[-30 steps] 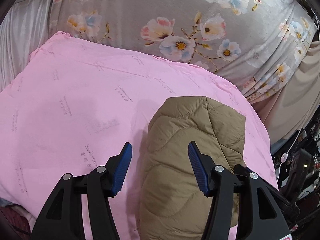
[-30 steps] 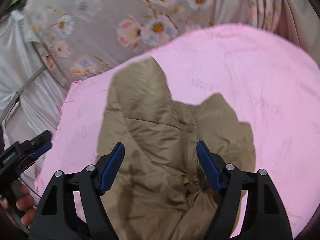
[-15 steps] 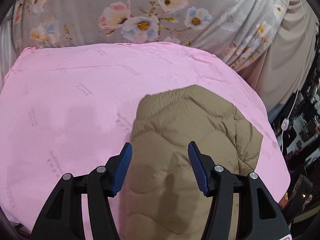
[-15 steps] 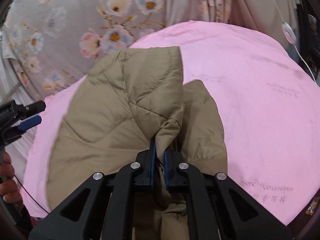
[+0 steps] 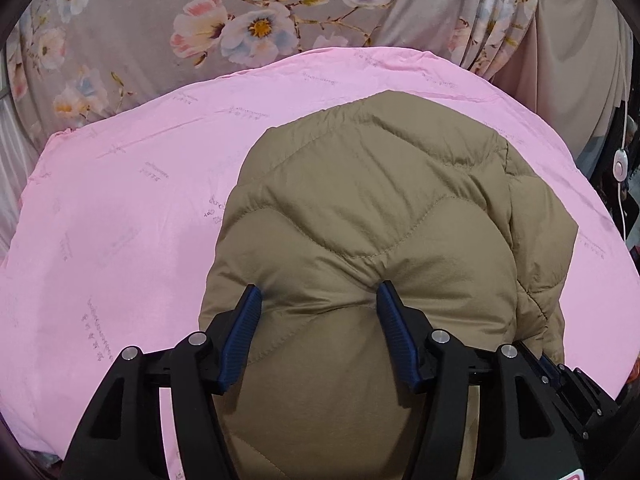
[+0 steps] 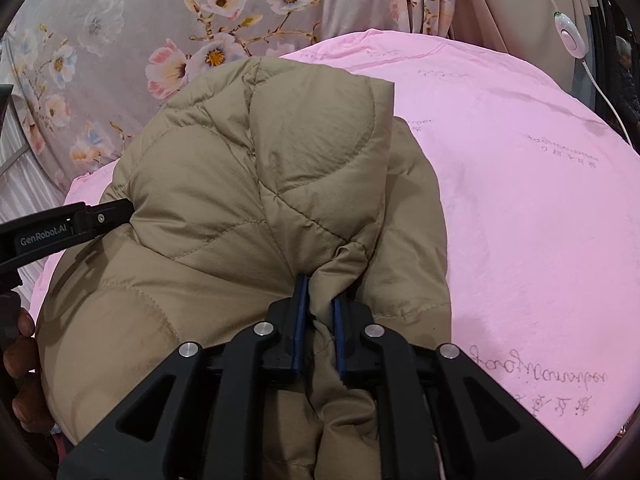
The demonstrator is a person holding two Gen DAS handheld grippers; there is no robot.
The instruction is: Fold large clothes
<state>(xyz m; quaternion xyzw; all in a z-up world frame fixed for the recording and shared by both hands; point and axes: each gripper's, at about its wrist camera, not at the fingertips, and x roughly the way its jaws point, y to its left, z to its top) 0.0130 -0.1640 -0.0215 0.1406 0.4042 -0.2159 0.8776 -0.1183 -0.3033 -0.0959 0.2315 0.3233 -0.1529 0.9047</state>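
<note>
On a pink blanket (image 5: 120,216) before a flowered curtain (image 5: 168,12), a tan quilted jacket (image 5: 372,208), lying folded over in thick padded layers. At left, the left gripper (image 5: 318,300) with blue pads spread wide and easing wider, tips pressed into the jacket's puffy top layer, a bulge of padding between them but nothing pinched. At right, the right gripper (image 6: 318,300) nearly clenched though loosening slightly, a bunched fold of jacket fabric grasped between its narrow-set pads, with the bare blanket stretching away beyond it.
</note>
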